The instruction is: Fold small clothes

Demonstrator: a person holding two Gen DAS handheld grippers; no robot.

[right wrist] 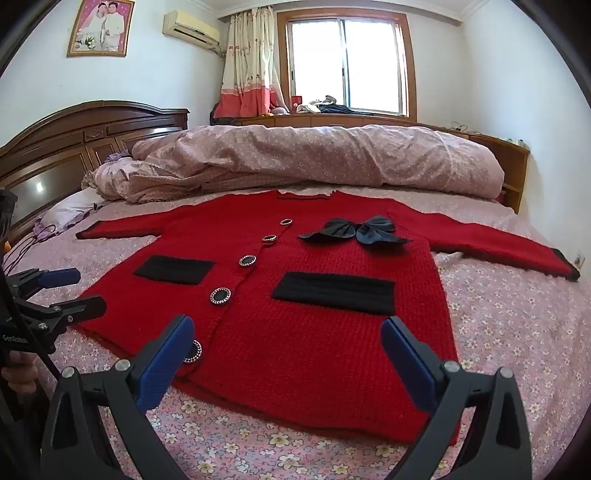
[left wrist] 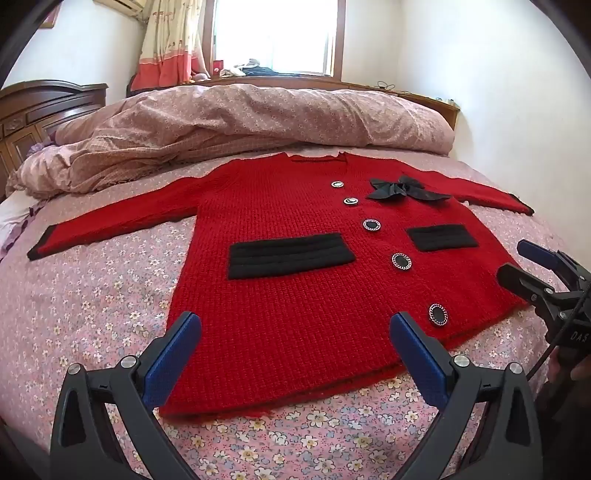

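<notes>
Left gripper: blue-padded fingers spread wide apart, nothing between them, hovering tilted down over the hem of the red knit cardigan. Right gripper: same stance, jaws fully apart, empty, poised above the hem's other side. Each gripper shows in the other's view: the right one at 3 o'clock of the left wrist view, the left one at 9 o'clock of the right wrist view, a hand wrapped on its handle.

Cardigan lies flat, face up, unfolded, on the pink floral bedsheet. Both sleeves stretched out sideways, black cuffs at the ends. Two black pocket patches flank a line of ringed black buttons running from neckline to hem. A black bow sits near the chest, toward 12 o'clock from the right gripper.

Beyond the neckline, at 12 o'clock, a rumpled pink quilt is heaped across the bed. Wooden headboard at 10 o'clock. Window and curtain on the far wall; air conditioner and a framed photograph at 11 o'clock.
</notes>
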